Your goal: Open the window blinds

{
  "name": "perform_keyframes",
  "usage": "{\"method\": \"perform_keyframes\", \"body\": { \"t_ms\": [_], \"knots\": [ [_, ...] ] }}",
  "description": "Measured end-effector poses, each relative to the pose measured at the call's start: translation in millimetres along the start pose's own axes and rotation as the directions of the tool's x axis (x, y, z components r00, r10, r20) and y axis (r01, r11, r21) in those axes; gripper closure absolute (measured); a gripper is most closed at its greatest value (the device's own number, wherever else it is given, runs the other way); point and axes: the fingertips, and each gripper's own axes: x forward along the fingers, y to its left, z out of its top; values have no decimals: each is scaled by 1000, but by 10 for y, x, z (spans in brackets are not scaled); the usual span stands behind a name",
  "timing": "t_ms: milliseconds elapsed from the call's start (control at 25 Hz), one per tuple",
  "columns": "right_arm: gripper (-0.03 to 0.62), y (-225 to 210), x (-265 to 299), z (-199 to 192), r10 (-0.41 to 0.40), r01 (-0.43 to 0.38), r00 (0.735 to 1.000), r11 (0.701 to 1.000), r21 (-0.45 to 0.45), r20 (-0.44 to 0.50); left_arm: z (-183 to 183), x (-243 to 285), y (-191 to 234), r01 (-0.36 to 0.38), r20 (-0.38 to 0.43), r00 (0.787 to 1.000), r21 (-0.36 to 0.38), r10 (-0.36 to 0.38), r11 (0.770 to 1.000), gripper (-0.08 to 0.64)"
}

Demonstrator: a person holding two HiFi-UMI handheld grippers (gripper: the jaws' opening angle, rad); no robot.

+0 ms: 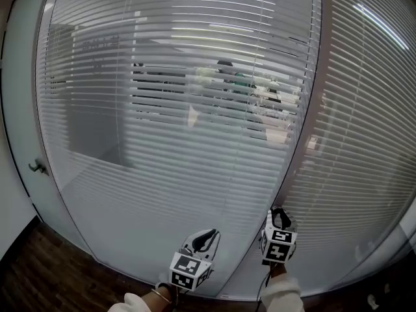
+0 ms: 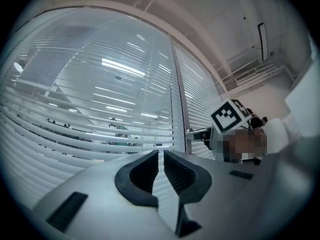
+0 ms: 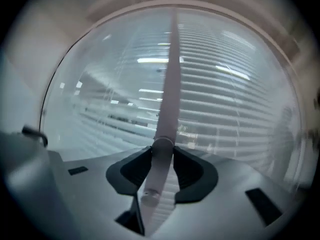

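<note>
White horizontal blinds (image 1: 175,174) cover a large glass pane, and a second set (image 1: 367,142) hangs to the right. Slats in a middle band are tilted, so an office beyond shows through. A thin pale tilt wand (image 1: 300,109) hangs between the two panes. My right gripper (image 1: 280,218) is shut on the wand's lower end (image 3: 159,156), which sits upright between the jaws. My left gripper (image 1: 207,239) is lower and to the left, pointing at the blinds (image 2: 100,94). Its jaws (image 2: 161,160) are shut with only a slit between them and nothing held.
A dark handle (image 1: 37,168) sticks out of the frame at the far left. Dark wood floor (image 1: 39,268) lies below the pane. The right gripper's marker cube (image 2: 230,115) shows beside the window post (image 2: 179,109) in the left gripper view.
</note>
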Motion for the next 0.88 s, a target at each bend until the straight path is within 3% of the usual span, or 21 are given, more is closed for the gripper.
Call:
{"method": "perform_keyframes", "body": {
  "t_ms": [40,80,120,160,200,240,280,320,400,440,480,560,640,680,800,840,880],
  "knots": [
    [462,32,-11,20,-9,7,1000,981,-192,-8,-4,-3,13,-3,-1,1000,-1,3,1000,540],
    [460,59,-24,41,-22,18,1000,930,-367,-8,-11,-5,19,-4,-2,1000,-3,4,1000,540],
    [460,79,-32,55,-37,29,999,861,-509,-5,-20,-3,20,-4,-4,1000,-5,4,1000,540],
    [460,96,-33,65,-47,36,999,796,-604,-3,-27,0,19,-4,-5,1000,-6,4,1000,540],
    [460,107,-31,76,-50,35,999,759,-650,-4,-33,5,16,-5,-6,1000,-8,5,1000,540],
    [460,111,-30,88,-43,27,999,758,-651,-9,-37,9,12,-5,-7,1000,-10,5,1000,540],
    [462,107,-33,99,-28,11,999,791,-612,-18,-40,13,3,-5,-8,1000,-12,5,1000,540],
    [462,93,-37,105,-8,-7,1000,845,-535,-26,-42,18,-11,-4,-9,1000,-13,4,1000,540],
    [462,40,-40,93,32,-36,999,959,-279,-20,-52,30,-41,-1,-11,1000,-15,1,1000,540],
    [462,9,-34,84,45,-45,999,991,-124,-4,-56,36,-49,-1,-12,1000,-14,1,1000,539],
    [462,-17,-27,77,50,-50,999,998,22,16,-50,40,-52,-3,-13,1000,-12,3,1000,540],
    [462,-58,-19,69,45,-58,998,963,262,52,-7,49,-52,-8,-6,1000,-8,8,1000,540],
    [462,-88,-13,54,38,-70,996,886,459,78,42,53,-54,-11,8,1000,-4,11,1000,540],
    [462,-97,-9,41,34,-77,996,833,548,88,37,54,-56,-9,9,1000,-5,9,1000,539],
    [462,-130,-1,17,12,-95,993,637,765,114,-12,61,-73,1,6,1000,-14,-1,1000,540],
    [462,-145,2,16,5,-95,993,601,793,116,-18,60,-79,1,5,1000,-15,-1,1000,540],
    [462,-153,6,15,3,-89,994,619,780,111,-24,56,-83,2,3,1000,-15,-2,1000,540]
  ]
}}
